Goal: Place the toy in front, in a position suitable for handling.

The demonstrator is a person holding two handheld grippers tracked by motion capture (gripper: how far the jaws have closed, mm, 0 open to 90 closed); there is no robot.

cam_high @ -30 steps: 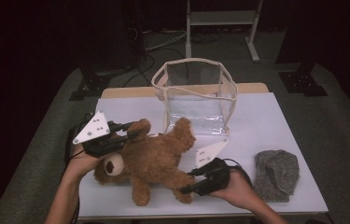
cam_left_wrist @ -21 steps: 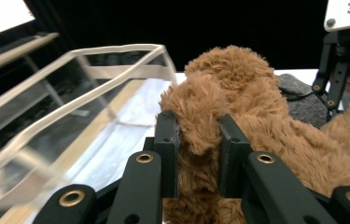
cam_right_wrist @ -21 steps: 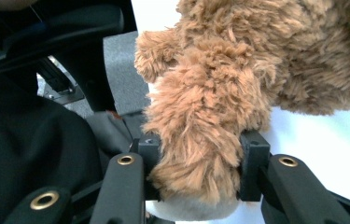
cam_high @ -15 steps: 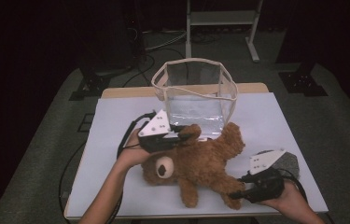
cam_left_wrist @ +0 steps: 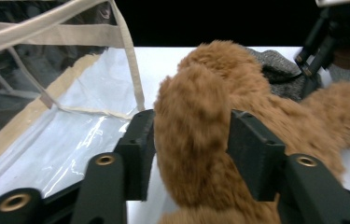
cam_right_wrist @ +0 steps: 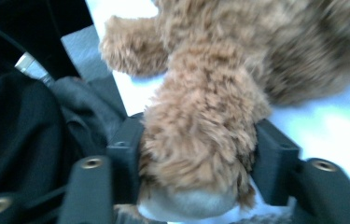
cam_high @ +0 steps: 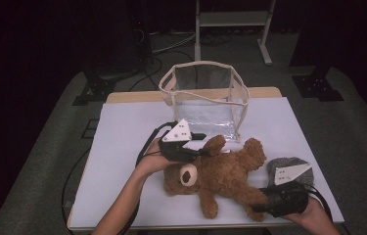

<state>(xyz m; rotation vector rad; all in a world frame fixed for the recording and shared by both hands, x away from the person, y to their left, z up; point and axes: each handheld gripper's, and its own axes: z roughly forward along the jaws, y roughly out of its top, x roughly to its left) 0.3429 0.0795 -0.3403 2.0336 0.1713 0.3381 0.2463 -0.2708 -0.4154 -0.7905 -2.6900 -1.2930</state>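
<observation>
A brown teddy bear [cam_high: 220, 174] lies on its back on the white table [cam_high: 122, 147], just in front of a clear bag. My left gripper [cam_high: 205, 149] reaches in from the left at the bear's raised arm [cam_left_wrist: 196, 126]. Its jaws have just been opening, and the arm sits between the pads [cam_left_wrist: 137, 149] unsqueezed, fur only brushing them. My right gripper [cam_high: 257, 208] is at the bear's leg [cam_right_wrist: 200, 126] near the front edge. Those jaws have also just been opening, with the leg loose between them.
A clear plastic bag [cam_high: 203, 93] with cream trim stands open behind the bear. A grey knitted bundle [cam_high: 288, 164] lies at the right, close to the bear's far arm and partly under the right gripper's plate. The table's front edge runs just below the right hand.
Both hands carried the bear to the right and lowered it; it now lies by the grey bundle. Both pairs of jaws stand wider than before.
</observation>
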